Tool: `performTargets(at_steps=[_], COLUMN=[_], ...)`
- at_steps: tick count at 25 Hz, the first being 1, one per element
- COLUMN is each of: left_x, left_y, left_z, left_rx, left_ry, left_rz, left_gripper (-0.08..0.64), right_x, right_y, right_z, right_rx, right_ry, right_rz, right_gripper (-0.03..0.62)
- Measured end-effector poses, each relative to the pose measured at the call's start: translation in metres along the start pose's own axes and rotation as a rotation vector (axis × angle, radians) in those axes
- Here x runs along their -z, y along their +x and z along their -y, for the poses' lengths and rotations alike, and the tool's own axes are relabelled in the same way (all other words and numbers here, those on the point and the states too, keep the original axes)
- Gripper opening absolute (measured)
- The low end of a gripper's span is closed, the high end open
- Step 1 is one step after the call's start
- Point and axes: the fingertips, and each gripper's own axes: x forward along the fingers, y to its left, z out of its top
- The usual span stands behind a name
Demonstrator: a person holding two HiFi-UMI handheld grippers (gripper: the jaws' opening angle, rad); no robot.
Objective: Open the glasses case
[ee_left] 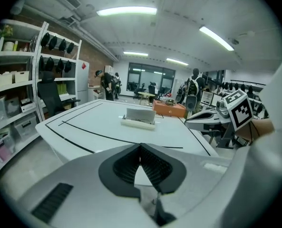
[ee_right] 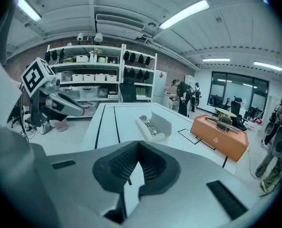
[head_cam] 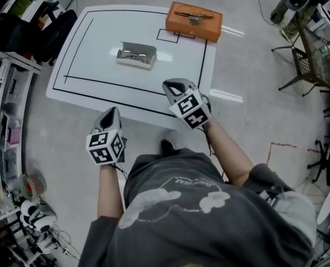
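Note:
A white glasses case [head_cam: 136, 55] lies on the white table [head_cam: 98, 43] with its lid up and a pair of glasses inside. It also shows in the left gripper view as the case [ee_left: 140, 117] and in the right gripper view as the case [ee_right: 154, 126]. Both grippers hang near the table's front edge, well short of the case. My left gripper [head_cam: 111, 114] is off the front edge, its jaws shut and empty [ee_left: 140, 152]. My right gripper [head_cam: 175, 86] is over the front right corner, also shut with nothing in it [ee_right: 137, 148].
An orange box [head_cam: 193, 20] with a metal clasp sits at the table's far right corner. Black lines mark the tabletop. Shelves with bins [head_cam: 3, 93] line the left side, and chairs [head_cam: 309, 60] stand to the right. The person's torso fills the bottom of the head view.

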Motion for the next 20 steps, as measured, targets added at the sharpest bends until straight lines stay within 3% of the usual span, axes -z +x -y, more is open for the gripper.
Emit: performTargets(at_steps=[9, 20], left_x=[0.04, 0.104], left_y=[-0.054, -0.189], left_z=[-0.003, 0.001], left_rx=[-0.073, -0.19], left_ry=[-0.081, -0.159], left_rz=[0.036, 0.119], left_gripper=[0.002, 0.002], right_x=[-0.011, -0.009], right_y=[0.004, -0.051], right_z=[-0.049, -0.146], right_rx=[-0.105, -0.16], right_ry=[-0.079, -0.141], right_rz=[-0.002, 0.028], right_gripper=[0.0, 0.0])
